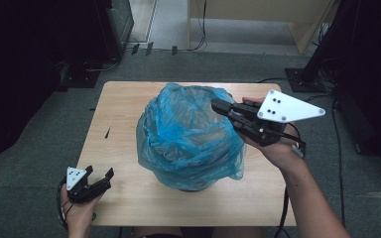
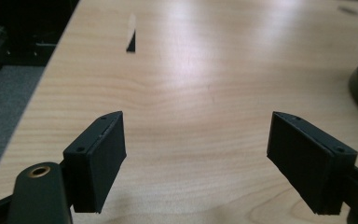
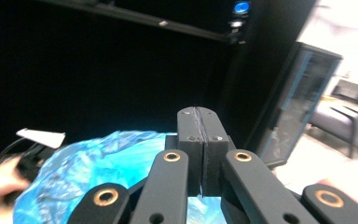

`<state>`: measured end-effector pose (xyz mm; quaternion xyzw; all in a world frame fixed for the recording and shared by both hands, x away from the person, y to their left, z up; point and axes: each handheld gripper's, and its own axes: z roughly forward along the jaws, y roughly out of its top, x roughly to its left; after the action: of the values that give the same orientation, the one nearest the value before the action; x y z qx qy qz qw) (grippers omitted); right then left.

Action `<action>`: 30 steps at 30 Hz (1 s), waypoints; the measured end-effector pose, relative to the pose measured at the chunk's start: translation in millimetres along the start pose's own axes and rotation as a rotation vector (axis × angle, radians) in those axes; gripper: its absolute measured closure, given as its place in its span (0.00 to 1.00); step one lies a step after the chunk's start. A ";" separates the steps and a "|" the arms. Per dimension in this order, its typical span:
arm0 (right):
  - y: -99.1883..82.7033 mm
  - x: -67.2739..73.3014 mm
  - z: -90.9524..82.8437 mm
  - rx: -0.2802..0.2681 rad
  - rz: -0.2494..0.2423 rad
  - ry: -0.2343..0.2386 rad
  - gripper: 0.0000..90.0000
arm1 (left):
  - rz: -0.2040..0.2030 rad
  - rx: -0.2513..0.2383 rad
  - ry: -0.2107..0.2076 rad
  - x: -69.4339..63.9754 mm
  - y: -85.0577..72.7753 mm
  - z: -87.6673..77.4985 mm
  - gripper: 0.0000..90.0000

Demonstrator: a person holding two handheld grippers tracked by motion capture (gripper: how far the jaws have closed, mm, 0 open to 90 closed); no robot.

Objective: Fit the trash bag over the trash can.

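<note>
High view: right gripper [image 1: 217, 105] touches blue bag [image 1: 188, 139].

This looks like a lab or recording room. A small wooden counter [image 1: 129, 148] stands alone on grey carpet [image 1: 39, 163]. Beyond its far edge, cables [image 1: 198, 29] trail over the floor toward a pale wooden partition [image 1: 258, 12]. Black equipment stands [image 1: 317, 59] and dark gear flank the counter on both sides. A glass-fronted cabinet [image 3: 303, 93] shows in the right gripper view.
</note>
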<state>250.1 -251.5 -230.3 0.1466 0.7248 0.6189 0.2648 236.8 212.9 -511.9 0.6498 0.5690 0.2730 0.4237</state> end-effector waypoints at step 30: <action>-1.8 20.0 105.4 0.454 -0.401 0.460 1.00 | 0.082 0.213 0.104 -11.3 0.4 16.6 0.22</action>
<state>293.5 -154.7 -246.0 -0.0862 0.8982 0.3953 0.1717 248.6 198.0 -518.3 0.6986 0.5892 0.2615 0.3105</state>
